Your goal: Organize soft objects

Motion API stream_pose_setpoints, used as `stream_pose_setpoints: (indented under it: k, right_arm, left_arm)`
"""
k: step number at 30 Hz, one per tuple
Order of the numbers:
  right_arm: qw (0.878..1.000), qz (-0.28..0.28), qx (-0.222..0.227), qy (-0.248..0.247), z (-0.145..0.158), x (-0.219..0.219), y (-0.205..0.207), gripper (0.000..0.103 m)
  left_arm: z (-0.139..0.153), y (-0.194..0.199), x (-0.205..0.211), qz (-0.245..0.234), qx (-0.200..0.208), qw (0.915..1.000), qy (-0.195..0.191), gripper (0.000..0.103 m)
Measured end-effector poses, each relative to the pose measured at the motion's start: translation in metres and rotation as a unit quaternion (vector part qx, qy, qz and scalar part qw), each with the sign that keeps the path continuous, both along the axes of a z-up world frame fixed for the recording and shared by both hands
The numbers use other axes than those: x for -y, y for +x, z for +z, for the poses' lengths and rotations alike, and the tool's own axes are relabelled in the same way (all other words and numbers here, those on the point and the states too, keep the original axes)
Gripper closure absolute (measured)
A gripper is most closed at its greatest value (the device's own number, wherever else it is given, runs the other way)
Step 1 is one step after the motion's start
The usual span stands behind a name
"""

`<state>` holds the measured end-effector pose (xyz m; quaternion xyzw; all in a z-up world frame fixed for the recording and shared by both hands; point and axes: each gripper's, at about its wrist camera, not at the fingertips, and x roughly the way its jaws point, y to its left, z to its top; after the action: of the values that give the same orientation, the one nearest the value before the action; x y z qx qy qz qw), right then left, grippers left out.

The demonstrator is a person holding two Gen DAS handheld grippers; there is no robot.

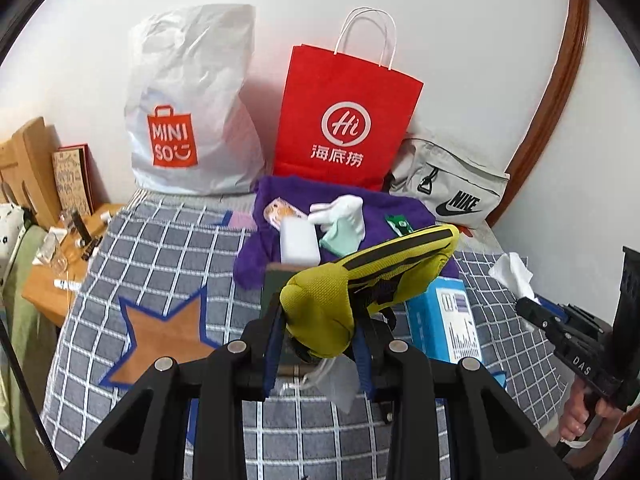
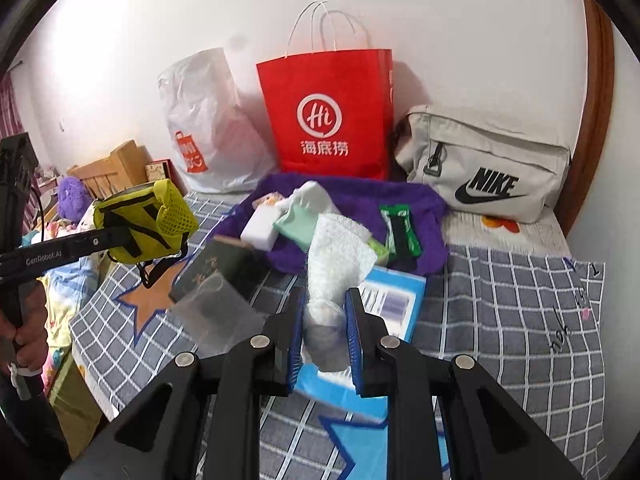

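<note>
Nearest to us, our left gripper (image 1: 318,344) is clamped on a yellow mesh pouch (image 1: 360,276) with black stripes, held up above the checked bedspread (image 1: 160,248). Our right gripper (image 2: 324,340) pinches a white tissue (image 2: 334,264), which rises from between the blue pads (image 2: 354,344) over a blue tissue pack (image 2: 384,308). Just beyond lies a dark green booklet (image 2: 218,266) with what looks like a clear plastic sleeve over its near end, though the blur makes that uncertain. Farther on, a purple towel (image 2: 400,200) carries a white sponge block (image 2: 260,226), a mint green item (image 2: 294,226) and a green packet (image 2: 400,228). Against the wall stand a white Miniso bag (image 1: 192,120), a red paper bag (image 1: 344,120) and a grey Nike bag (image 2: 488,164).
</note>
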<state>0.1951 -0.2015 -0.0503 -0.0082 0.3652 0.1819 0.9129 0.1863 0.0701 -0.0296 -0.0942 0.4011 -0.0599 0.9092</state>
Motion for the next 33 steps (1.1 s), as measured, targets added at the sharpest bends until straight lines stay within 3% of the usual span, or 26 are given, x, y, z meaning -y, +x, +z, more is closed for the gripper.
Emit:
stream_pose_setpoints:
  k: [15,33]
  right_arm:
    - [1.000,-0.013,0.014,-0.009,0.005,0.005,0.071,0.083]
    - [1.000,-0.009,-0.016,-0.011,-0.029,0.000,0.166,0.083]
  left_arm:
    - [-0.008,0.070,0.008,-0.009,-0.011,0.9999,-0.004,0.073]
    - [-0.053,0.129,-0.034,0.069,-0.053,0.9962,-0.005,0.073]
